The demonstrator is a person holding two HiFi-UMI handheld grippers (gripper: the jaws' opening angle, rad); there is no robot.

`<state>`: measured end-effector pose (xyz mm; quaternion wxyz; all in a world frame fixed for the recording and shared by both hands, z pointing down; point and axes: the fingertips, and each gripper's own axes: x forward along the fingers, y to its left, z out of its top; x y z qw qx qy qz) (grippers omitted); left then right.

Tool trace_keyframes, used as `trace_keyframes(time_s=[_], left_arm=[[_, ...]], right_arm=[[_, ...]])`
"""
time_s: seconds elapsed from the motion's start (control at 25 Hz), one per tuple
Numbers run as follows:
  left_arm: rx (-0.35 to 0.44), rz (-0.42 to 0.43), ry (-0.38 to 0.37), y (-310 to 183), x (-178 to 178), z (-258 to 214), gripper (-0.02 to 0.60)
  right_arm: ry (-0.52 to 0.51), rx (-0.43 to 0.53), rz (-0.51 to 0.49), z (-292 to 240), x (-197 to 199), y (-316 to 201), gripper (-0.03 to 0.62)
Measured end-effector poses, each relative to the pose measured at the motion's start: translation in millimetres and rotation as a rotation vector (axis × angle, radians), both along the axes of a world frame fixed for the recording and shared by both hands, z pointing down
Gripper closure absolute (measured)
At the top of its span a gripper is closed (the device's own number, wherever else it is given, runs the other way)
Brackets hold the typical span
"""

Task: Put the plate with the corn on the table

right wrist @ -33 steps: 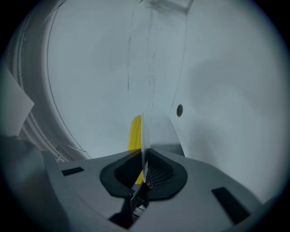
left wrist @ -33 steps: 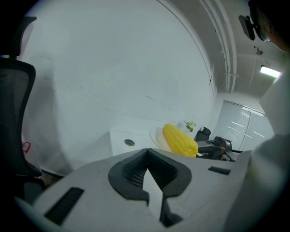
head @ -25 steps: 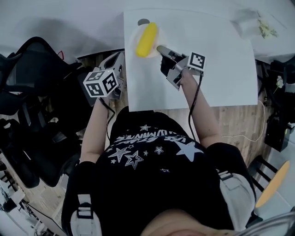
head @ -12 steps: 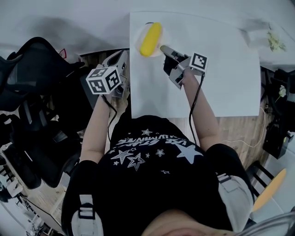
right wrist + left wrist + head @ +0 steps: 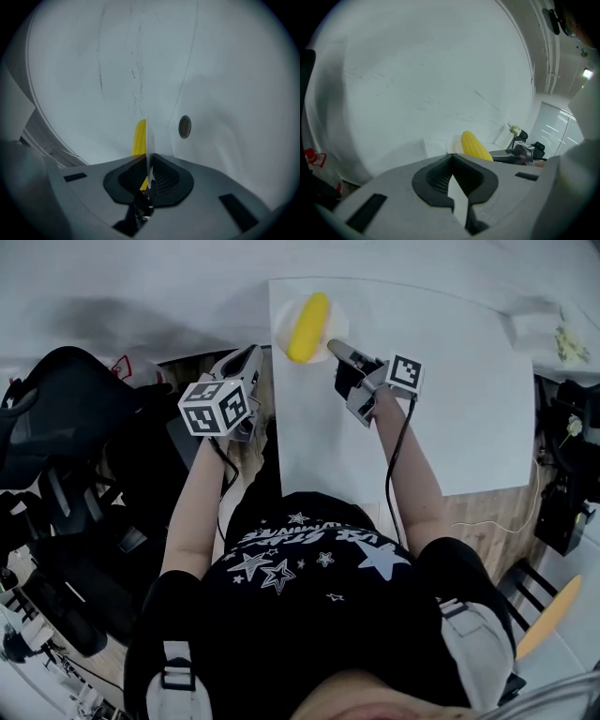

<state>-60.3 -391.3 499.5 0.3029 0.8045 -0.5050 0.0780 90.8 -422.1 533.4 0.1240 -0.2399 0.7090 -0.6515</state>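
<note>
The right claw is nearly closed, its two pads pinching the near rim of the plate. In the right gripper view that claw shows the rim edge-on as a thin pale line between the dark pads, with the yellow corn just past them on the left side. The corn lies lengthwise on the plate, pointing away from the person. The plate sits at the far left corner of the white bench; whether it rests on the surface or is held just above it cannot be told. A small round dark disc shows beyond the plate in the right gripper view. Behind the right claw is its marker cube, and a black cable runs back along the forearm.

The left claw hangs off the bench's left edge, beside the plate but apart from it. In its own view the left claw has its pads drawn together at the tips with nothing gripped, and the corn appears ahead. Its marker cube faces up.

Further out, black chairs crowd the left side and a wooden floor shows under the bench's near edge
</note>
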Motion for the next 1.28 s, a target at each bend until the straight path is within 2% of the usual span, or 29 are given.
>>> trace_keyframes(time_s=[0.4, 0.6, 0.88, 1.04, 1.28], left_arm=[[0.007, 0.109, -0.071, -35, -1, 21, 0.574], [-0.007, 0.101, -0.051, -43, -4, 31, 0.574], [-0.032, 0.083, -0.039, -49, -15, 46, 0.574], [-0.044, 0.071, -0.051, -51, -20, 52, 0.574], [-0.063, 0.058, -0.041, -55, -18, 58, 0.575]], right_arm=[[0.03, -0.002, 0.002, 23, -21, -42, 0.563], [0.06, -0.006, -0.002, 34, -21, -51, 0.563], [0.084, -0.061, 0.03, 54, -17, -63, 0.563], [0.055, -0.088, 0.039, 58, -21, -69, 0.563], [0.067, -0.129, 0.055, 69, -18, -76, 0.563]])
